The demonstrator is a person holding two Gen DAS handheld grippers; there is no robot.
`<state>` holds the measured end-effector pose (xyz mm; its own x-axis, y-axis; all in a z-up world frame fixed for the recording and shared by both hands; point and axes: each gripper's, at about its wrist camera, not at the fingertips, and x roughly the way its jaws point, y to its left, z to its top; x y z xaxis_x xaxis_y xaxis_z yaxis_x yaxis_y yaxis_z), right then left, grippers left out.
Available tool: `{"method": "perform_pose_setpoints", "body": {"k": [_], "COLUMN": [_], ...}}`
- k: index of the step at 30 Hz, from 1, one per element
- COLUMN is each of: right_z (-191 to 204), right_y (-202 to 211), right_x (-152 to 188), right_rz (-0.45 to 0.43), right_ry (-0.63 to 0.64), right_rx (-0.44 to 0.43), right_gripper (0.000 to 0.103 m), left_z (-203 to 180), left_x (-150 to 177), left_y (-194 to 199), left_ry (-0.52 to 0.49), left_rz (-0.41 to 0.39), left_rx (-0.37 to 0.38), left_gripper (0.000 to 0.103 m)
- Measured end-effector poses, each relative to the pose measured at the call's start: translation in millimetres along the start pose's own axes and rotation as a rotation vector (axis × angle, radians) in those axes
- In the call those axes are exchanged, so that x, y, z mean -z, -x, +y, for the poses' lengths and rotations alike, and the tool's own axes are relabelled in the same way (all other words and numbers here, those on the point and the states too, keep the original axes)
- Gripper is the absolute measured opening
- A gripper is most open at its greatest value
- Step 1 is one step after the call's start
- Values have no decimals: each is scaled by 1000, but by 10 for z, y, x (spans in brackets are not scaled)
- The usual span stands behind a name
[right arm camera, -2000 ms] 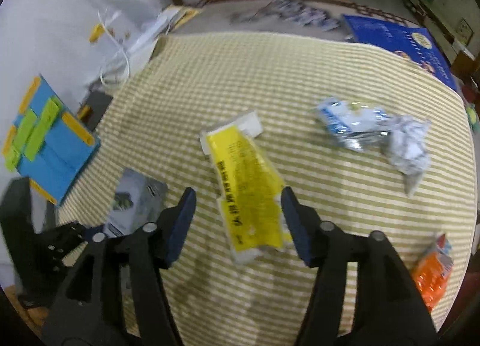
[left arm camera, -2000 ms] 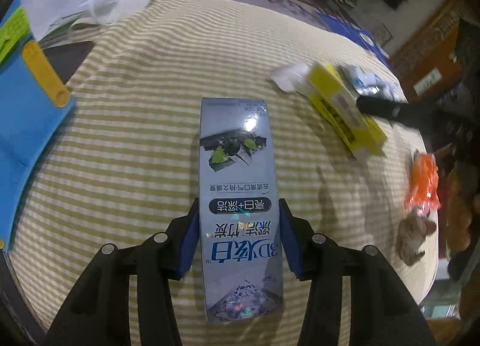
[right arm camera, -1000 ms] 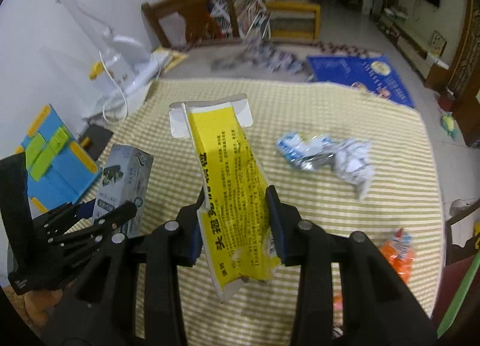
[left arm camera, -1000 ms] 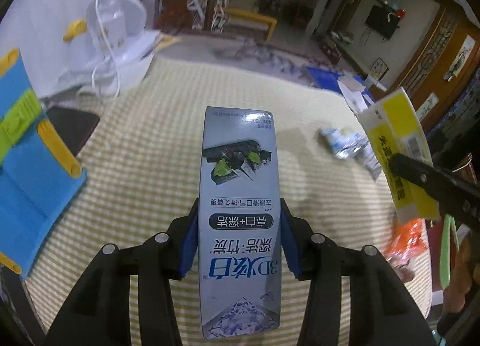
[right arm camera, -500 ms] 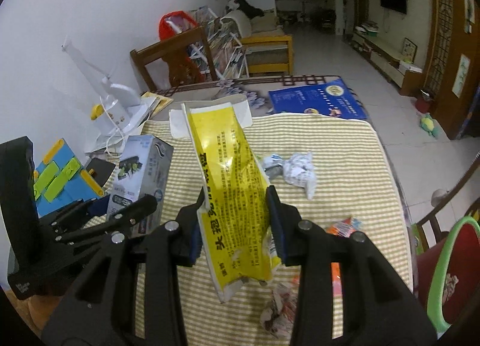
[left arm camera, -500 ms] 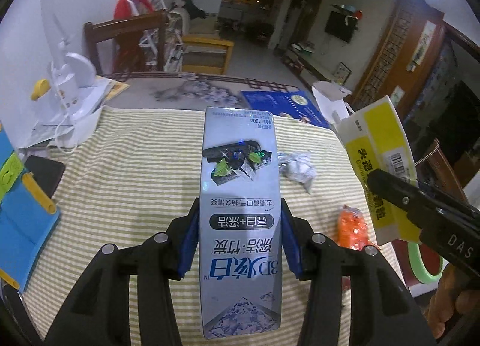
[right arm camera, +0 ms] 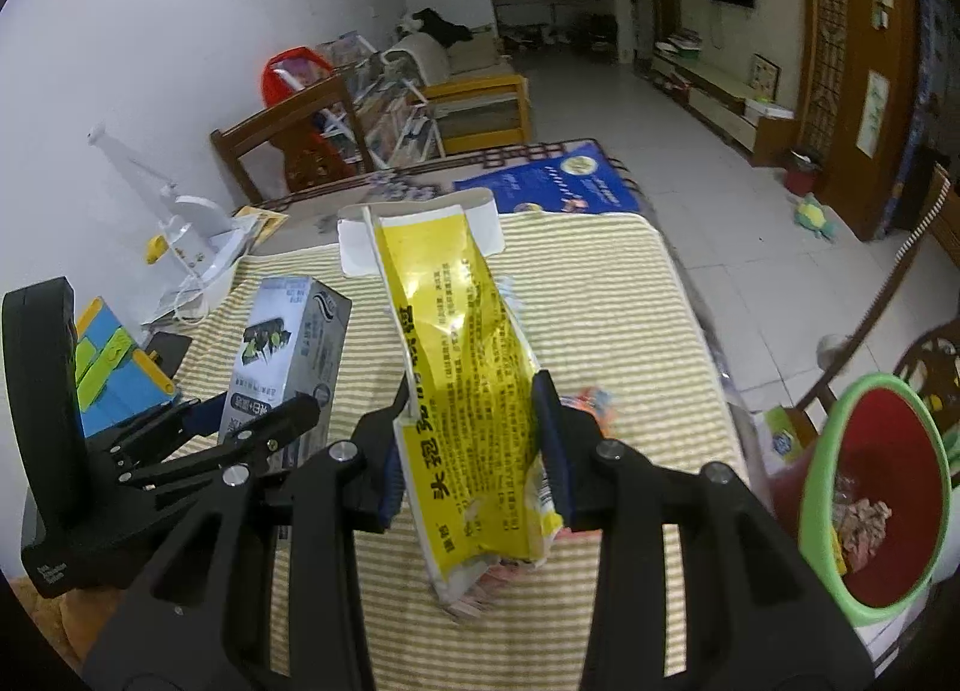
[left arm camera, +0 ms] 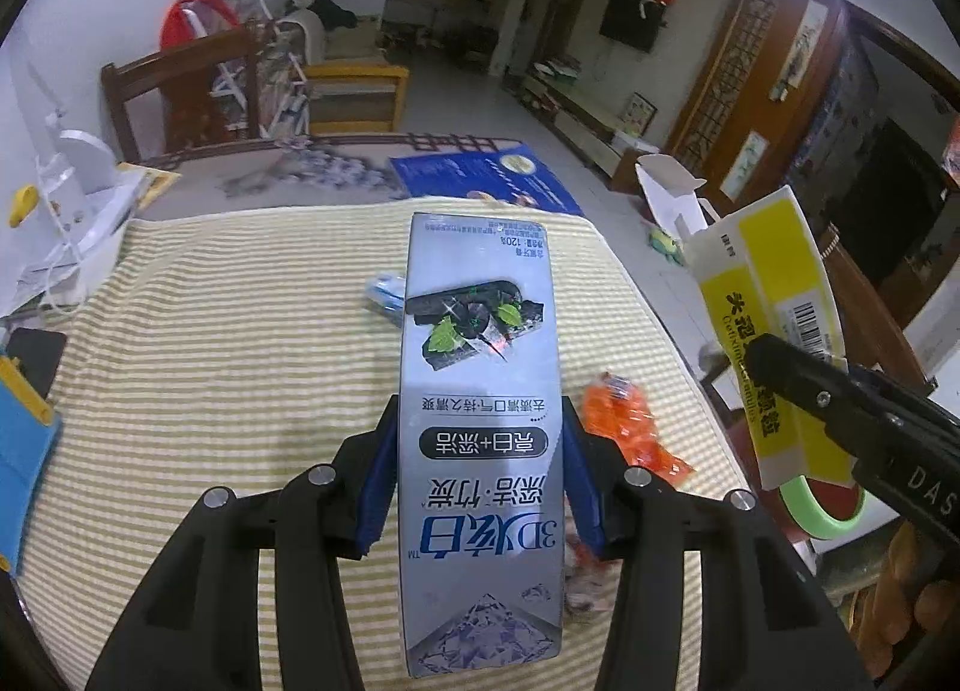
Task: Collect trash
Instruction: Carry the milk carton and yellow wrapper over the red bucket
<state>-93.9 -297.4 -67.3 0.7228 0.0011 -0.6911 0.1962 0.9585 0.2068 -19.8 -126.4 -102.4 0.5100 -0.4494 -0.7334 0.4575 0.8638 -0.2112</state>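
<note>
I am in the carry step: both pieces of trash are lifted off the table [left arm camera: 210, 331] and need to go to the bin.

On the left, my left tool [left arm camera: 480, 469] is clenched on a silver toothpaste box [left arm camera: 483, 391], its blue pads pressing the box's two long sides about halfway along. The box hangs above the yellow-striped tablecloth, its far end pointing away from me, and the tool tilts downward toward the table. Beneath and beyond it, a crumpled blue-and-white wrapper [left arm camera: 384, 292] and an orange wrapper [left arm camera: 624, 421] lie on the cloth, not yet collected.

To the right, my right tool [right arm camera: 474, 445] grips a flattened yellow medicine box [right arm camera: 468, 385], with its white flaps open at the far end and its lower part crushed between the pads. It too points down at a slant, raised clear of the cloth.

At the far right, past the table edge, the red bin with a green rim [right arm camera: 870, 511] stands low and near, with some scraps already inside.

As I judge it, the next move calls for swinging the right tool over that rim and letting go, then bringing the left across the same way, keeping the long toothpaste box clear of the right tool.
</note>
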Motion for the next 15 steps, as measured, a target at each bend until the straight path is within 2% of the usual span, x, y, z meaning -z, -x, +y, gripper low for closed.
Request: {"method": "perform_pose_setpoints", "body": {"k": [15], "right_z": [-922], "right_y": [269], "right_x": [111], "right_rz": [-16], "right_ry": [-91], "right_rx": [49], "right_gripper": [37], "left_z": [-991], "left_x": [-34], "left_y": [-185], "left_ry": [-98], "left_rz": [11], "left_rx": [60], "left_gripper": [46]}}
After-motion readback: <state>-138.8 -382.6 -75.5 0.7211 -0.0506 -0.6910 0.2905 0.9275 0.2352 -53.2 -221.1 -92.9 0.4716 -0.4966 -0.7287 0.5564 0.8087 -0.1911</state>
